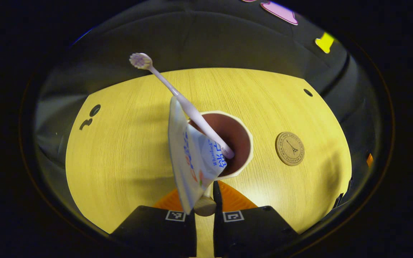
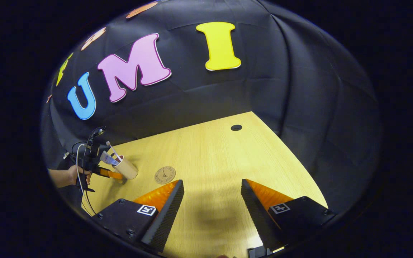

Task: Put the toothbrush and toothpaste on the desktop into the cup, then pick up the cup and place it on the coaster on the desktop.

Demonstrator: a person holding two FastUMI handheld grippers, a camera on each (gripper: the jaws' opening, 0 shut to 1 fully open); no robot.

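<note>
Light wood-grain desktop [image 1: 127, 150] backed by black booth cloth forms the work surface. Landmark: the cup [image 1: 244, 157], standing upright on the desktop.

Cup contents: the toothbrush [image 1: 188, 107] stands handle-down inside the cup, leaning over the rim with its bristle head up and away from the left gripper. The toothpaste [image 1: 192, 157] tube also sits in the cup, its flat crimped end projecting above the rim on the side nearest the left gripper.

Round cork coaster [image 1: 290, 148]: flat on the desktop beside the cup, apart from it and bare.

Left gripper [image 1: 208, 200]: fingers nearly closed, clamping the near wall of the cup at its lower part. In the right gripper view a hand [image 2: 73, 175] holds this unit against the cup [image 2: 126, 167].

Right gripper [image 2: 212, 204]: well apart from the cup, fingers spread wide above the desktop, holding and touching nothing.
</note>
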